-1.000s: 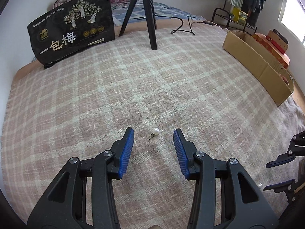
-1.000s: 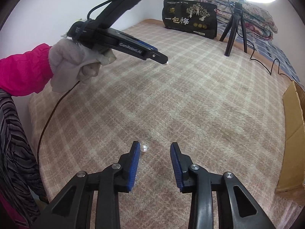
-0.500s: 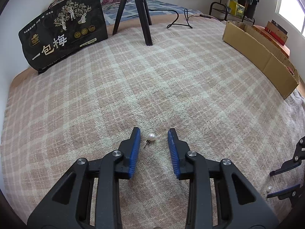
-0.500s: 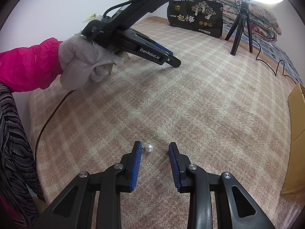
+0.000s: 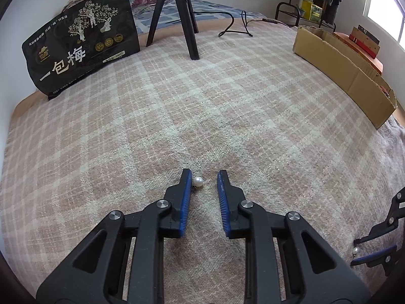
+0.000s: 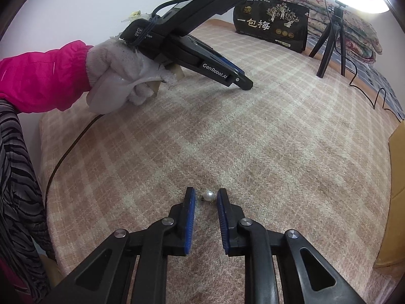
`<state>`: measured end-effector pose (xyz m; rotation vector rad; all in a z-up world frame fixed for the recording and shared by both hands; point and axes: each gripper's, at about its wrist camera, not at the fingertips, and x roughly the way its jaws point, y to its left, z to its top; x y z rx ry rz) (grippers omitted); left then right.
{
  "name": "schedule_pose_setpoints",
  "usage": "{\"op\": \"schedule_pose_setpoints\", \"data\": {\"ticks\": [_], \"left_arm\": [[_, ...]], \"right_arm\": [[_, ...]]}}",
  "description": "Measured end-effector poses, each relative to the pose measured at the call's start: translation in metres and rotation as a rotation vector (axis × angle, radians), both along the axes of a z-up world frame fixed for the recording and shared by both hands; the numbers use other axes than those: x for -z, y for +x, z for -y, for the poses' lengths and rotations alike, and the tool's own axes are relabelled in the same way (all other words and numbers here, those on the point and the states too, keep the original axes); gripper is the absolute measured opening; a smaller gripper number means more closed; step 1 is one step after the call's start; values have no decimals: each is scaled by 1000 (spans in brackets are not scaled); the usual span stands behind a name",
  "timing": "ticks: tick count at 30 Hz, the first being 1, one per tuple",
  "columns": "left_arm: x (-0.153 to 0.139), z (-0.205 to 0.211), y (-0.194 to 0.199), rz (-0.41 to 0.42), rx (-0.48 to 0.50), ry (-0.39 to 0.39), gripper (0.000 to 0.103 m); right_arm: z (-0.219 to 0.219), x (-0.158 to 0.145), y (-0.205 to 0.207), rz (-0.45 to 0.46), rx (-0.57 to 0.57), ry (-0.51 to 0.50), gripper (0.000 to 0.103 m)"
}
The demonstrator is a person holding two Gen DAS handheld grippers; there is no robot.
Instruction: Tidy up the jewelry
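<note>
a pearl earring (image 5: 198, 182) lies on the pink-and-cream checked blanket (image 5: 227, 116) of the bed, low in the middle of the left wrist view, between the blue-padded fingers (image 5: 186, 197) of the left gripper (image 5: 202, 181). the pearl sits right against the left-hand pad, with a clear gap to the right-hand pad; the fingers are closing around it but not yet pinching it. a second pearl earring (image 6: 209, 195) lies low in the middle of the right wrist view, between the fingers (image 6: 190, 210) of the right gripper (image 6: 205, 197), which are also closing; the pearl is very near the right-hand pad, and a small gap shows on the left, so it is not yet pinched. in the upper left of the right wrist view a gloved hand (image 6: 119, 76) with a pink sleeve (image 6: 43, 76) holds the left gripper tilted down at the blanket. a black printed bag (image 5: 81, 40) stands at the upper left of the left wrist view, a tripod (image 5: 177, 12) at the top middle, and a cardboard box (image 5: 341, 68) along the right edge.
</note>
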<state>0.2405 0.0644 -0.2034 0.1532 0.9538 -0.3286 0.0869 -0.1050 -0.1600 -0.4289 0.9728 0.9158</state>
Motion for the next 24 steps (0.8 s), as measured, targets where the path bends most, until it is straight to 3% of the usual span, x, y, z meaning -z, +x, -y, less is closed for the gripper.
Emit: {"op": "schedule_pose_setpoints", "data": {"ticks": [6,11,24], "left_arm": [[0,-1,1,-2,-6,-4,13],[0,-1,1,2,-15,0,8],[-10,-3,-6,2,-39,-10,7]], "right_arm": [[-2,2,2,-3,-2,4,17],[-1,2,3,-4,-3,9,10],[14,-11,5,22,44,31,9]]}}
